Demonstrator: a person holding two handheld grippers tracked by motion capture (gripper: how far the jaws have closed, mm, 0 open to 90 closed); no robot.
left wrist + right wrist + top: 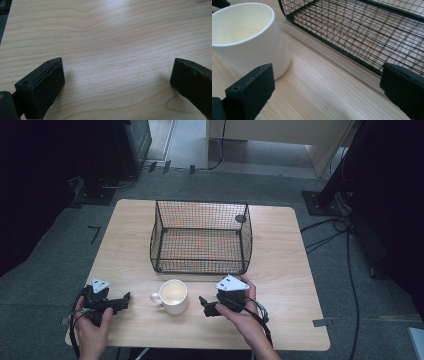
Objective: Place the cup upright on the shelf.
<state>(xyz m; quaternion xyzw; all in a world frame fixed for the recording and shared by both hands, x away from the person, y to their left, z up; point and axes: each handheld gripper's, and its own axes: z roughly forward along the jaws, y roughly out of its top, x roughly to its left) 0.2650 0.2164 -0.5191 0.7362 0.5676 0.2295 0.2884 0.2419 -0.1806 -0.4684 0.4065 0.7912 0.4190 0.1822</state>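
Note:
A white mug [173,296] stands upright near the table's front edge, its handle toward the left. Behind it sits a black wire basket [201,238] with nothing inside. My left gripper [124,299] rests low at the front left, held by a hand, jaws wide open over bare wood [117,75]. My right gripper [205,304] is just right of the mug, open. In the right gripper view the mug [249,37] stands beside the left jaw, and the basket [362,30] runs across the back.
The wooden table [280,270] has free surface on both sides of the basket. Cables [345,235] trail over the grey floor at the right. Dark stands and equipment flank the table at the back.

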